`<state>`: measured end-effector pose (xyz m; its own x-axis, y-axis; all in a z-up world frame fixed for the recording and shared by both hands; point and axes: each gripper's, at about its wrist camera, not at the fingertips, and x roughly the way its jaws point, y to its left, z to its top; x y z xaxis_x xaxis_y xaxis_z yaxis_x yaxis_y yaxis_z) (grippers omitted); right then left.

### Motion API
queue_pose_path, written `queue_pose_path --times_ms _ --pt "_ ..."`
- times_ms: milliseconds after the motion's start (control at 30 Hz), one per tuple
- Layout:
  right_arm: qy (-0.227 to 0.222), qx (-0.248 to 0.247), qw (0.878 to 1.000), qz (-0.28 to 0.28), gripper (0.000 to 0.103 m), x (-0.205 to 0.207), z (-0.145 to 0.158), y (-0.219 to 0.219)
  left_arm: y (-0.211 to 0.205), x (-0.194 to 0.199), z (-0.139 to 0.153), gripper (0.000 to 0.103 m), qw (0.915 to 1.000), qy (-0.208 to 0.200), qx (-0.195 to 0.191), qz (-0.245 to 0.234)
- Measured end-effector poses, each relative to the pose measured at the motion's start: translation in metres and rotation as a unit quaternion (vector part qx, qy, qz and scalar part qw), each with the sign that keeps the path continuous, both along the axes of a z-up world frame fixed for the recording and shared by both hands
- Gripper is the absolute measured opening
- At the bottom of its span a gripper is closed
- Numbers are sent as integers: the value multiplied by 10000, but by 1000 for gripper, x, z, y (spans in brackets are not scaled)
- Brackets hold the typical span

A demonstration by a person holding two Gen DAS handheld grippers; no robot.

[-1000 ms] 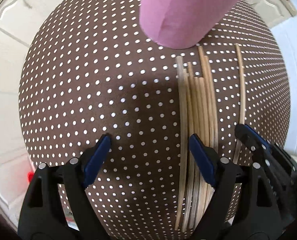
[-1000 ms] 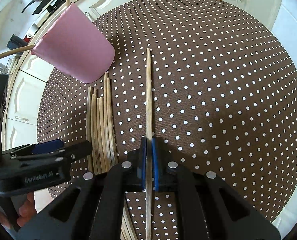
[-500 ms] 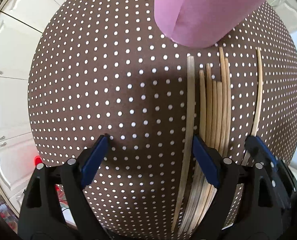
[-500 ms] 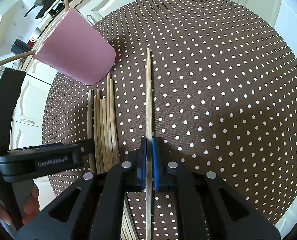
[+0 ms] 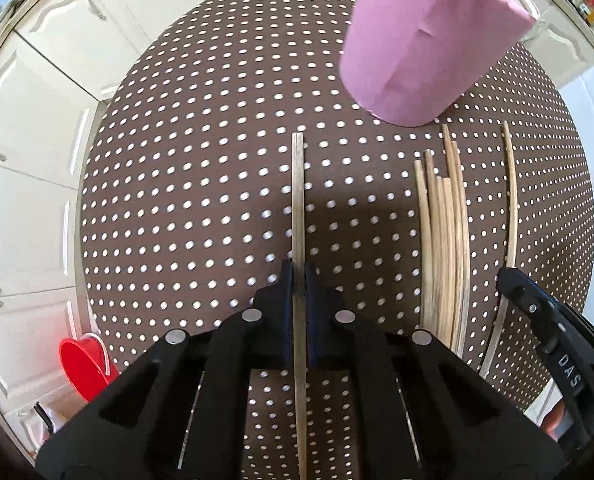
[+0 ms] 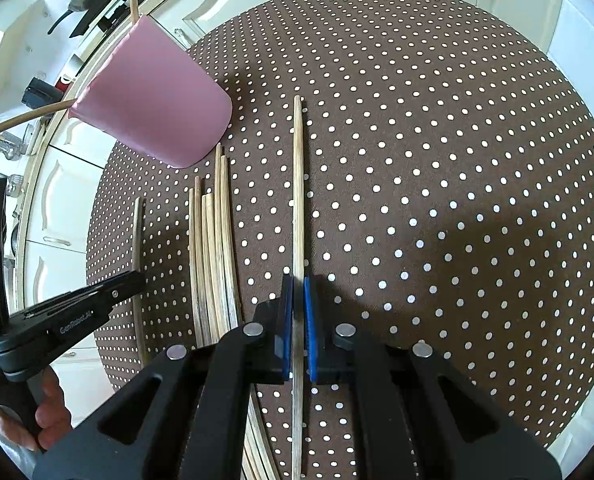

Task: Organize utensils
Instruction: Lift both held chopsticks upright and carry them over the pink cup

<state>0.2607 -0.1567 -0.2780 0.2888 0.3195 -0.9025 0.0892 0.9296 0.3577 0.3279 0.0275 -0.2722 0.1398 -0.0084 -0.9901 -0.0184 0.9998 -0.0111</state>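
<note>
Chopsticks, wooden: light, stiff, slim, prone to pivot; left gripper [image 5: 298,280] just closed on one chopstick [image 5: 297,200] mid-shaft, right gripper [image 6: 298,300] likewise clamps another chopstick [image 6: 297,184].

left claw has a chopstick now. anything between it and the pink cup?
Nothing visible. The left claw has just closed on one chopstick, and only bare dotted tablecloth lies between it and the pink cup. The loose chopstick bundle sits off to the side, out of the path.

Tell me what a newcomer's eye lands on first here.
The pink cup first, standing at the far edge of the brown dotted tablecloth, with chopsticks poking from its mouth. Next, the loose bundle of chopsticks lying before it, and each gripper, left gripper and right gripper, clamped on one chopstick.
</note>
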Motion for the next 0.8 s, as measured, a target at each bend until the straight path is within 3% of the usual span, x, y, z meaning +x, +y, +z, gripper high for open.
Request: queue_pose_path --times_ms 367,700,800 --pt "-539 24 9985 32 5 -7 29 0 50 -47 37 6 9985 -260 -101 467" --pt "-1071 122 9940 162 5 -12 60 2 64 -70 80 6 9946 -721 -111 742" --pt "-1166 147 9929 171 5 -14 66 0 60 -71 80 6 9933 -794 -89 839"
